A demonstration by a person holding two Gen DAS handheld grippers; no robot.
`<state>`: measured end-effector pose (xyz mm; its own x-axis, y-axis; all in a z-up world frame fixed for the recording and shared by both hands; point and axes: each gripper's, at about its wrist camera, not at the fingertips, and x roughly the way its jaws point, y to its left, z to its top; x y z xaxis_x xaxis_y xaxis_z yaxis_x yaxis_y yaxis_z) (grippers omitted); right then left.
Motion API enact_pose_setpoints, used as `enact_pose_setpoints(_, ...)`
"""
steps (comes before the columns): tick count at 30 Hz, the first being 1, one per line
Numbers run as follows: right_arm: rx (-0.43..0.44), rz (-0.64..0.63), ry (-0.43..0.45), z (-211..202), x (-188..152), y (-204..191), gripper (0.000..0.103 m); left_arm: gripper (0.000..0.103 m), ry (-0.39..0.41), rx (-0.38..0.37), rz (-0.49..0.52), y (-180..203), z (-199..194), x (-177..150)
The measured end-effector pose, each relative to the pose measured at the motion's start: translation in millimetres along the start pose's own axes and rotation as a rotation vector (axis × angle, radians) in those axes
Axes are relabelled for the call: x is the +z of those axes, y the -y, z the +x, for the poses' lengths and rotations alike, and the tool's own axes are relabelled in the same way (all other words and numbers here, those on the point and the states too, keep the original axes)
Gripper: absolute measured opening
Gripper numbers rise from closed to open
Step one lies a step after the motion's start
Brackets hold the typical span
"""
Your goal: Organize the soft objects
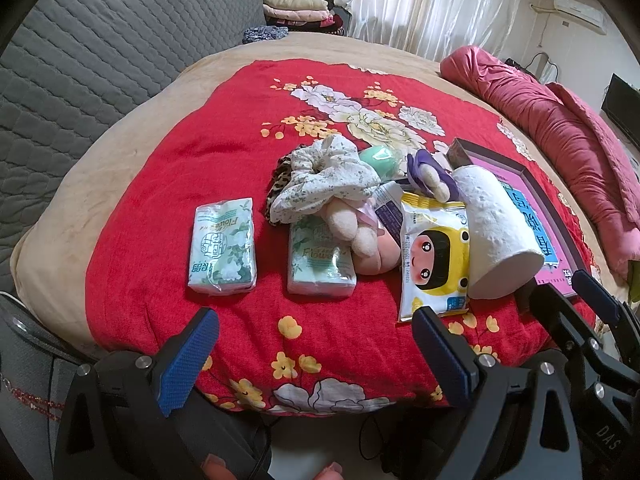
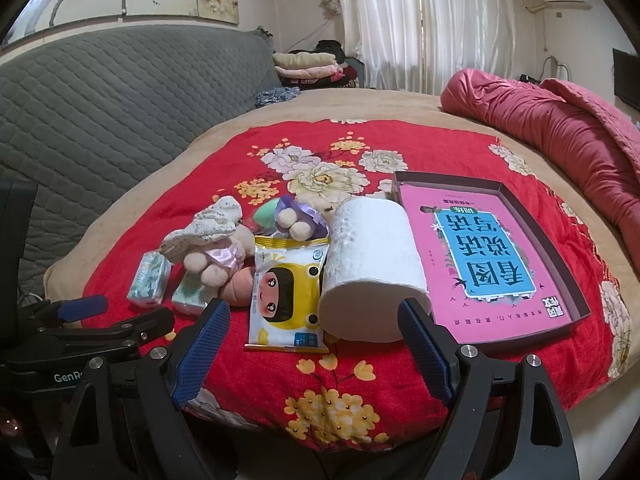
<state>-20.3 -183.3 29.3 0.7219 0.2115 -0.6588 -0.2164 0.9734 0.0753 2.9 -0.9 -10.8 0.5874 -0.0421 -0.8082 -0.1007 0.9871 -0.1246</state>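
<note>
A pile of soft things lies on a red floral blanket (image 1: 192, 184). Two green tissue packs (image 1: 222, 246) (image 1: 320, 264) lie at its left. A floral scrunchie (image 1: 324, 176) rests on a plush doll (image 1: 360, 236), beside a green sponge (image 1: 380, 160). A yellow wet-wipe pack (image 1: 436, 256) (image 2: 286, 292) leans against a white paper roll (image 1: 496, 224) (image 2: 372, 272). A shallow box with a pink book (image 2: 488, 256) sits right of the roll. My left gripper (image 1: 316, 344) is open, short of the packs. My right gripper (image 2: 312, 340) is open, just before the roll and wipes.
A grey quilted headboard (image 1: 100, 48) runs along the left. A rolled crimson quilt (image 2: 560, 128) lies at the right edge of the bed. Folded clothes (image 2: 308, 64) are stacked at the far side by white curtains. The right gripper (image 1: 592, 312) shows in the left wrist view.
</note>
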Motion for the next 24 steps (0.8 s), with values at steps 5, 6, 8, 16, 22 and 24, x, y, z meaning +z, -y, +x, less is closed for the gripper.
enact_pose_setpoints(5,0.001,-0.002,0.002,0,0,0,0.087,0.097,-0.001,0.001,0.000,0,0,0)
enact_pose_setpoints(6,0.001,-0.002,0.002,0,0,0,0.087,0.097,-0.002,0.002,-0.001,0,0,0)
enact_pose_setpoints(8,0.002,-0.002,0.003,0,0,0,0.087,0.097,-0.003,0.003,-0.002,-1,1,0)
enact_pose_setpoints(16,0.022,-0.018,0.005,4,2,-4,0.087,0.097,-0.004,0.004,-0.025,-8,3,1)
enact_pose_setpoints(22,0.033,-0.052,0.010,6,3,-12,0.087,0.097,-0.011,0.022,-0.081,-31,10,7)
enact_pose_setpoints(24,0.037,-0.060,0.008,8,2,-13,0.087,0.097,-0.019,0.026,-0.106,-40,15,9)
